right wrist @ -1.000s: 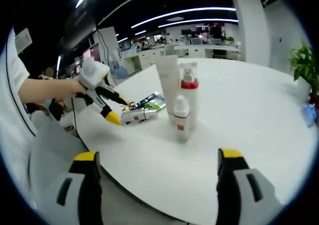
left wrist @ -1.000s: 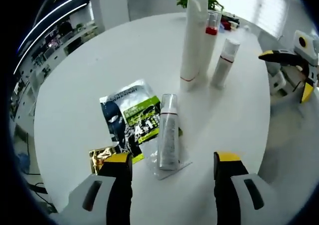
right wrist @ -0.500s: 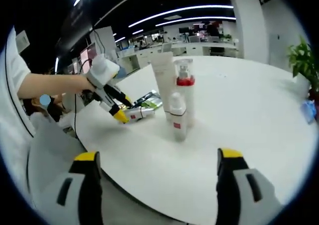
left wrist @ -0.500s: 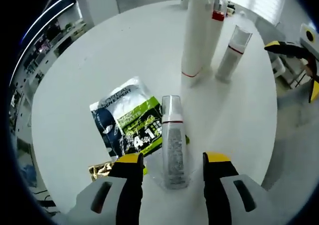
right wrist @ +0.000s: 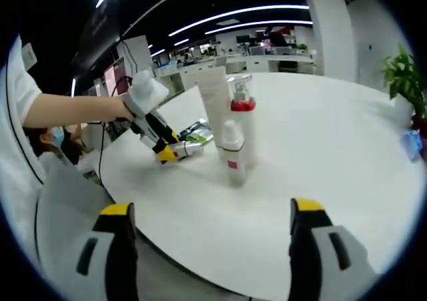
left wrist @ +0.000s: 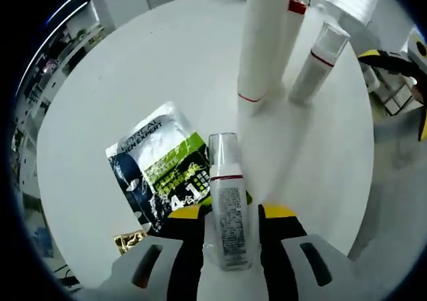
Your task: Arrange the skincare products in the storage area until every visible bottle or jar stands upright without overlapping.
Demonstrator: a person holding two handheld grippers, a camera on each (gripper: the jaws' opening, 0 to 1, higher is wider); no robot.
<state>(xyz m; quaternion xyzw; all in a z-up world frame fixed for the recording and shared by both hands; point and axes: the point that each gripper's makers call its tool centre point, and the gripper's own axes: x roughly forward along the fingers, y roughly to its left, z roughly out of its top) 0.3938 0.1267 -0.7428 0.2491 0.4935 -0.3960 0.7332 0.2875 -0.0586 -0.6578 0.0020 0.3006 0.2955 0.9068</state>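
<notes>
Left gripper view, going left to right: the green and black sachet [left wrist: 157,171] lies flat on the white table [left wrist: 133,67] at centre left, with a small gold packet [left wrist: 129,241] near the bottom left. Just right of it, the lying bottle [left wrist: 227,204] with its clear cap sits partly over the sachet's edge, and the left hand-held gripper [left wrist: 229,214] now has a yellow-tipped jaw right up against each side of it. A second ago those jaws were spread wide and back from the bottle, so it's closed in and looks clamped on it. Upper middle, the tall white tube [left wrist: 257,41] stands upright, with the red-collared pump bottle [left wrist: 293,11] behind it and the small white bottle [left wrist: 313,64] to its right. The right hand-held gripper [left wrist: 400,67] peeks in at the right edge. In the right gripper view its own jaws stay wide apart at the bottom, holding nothing, well back from the upright trio. My guess: the grab is done, next is tipping that bottle upright, clear of the sachet.
</notes>
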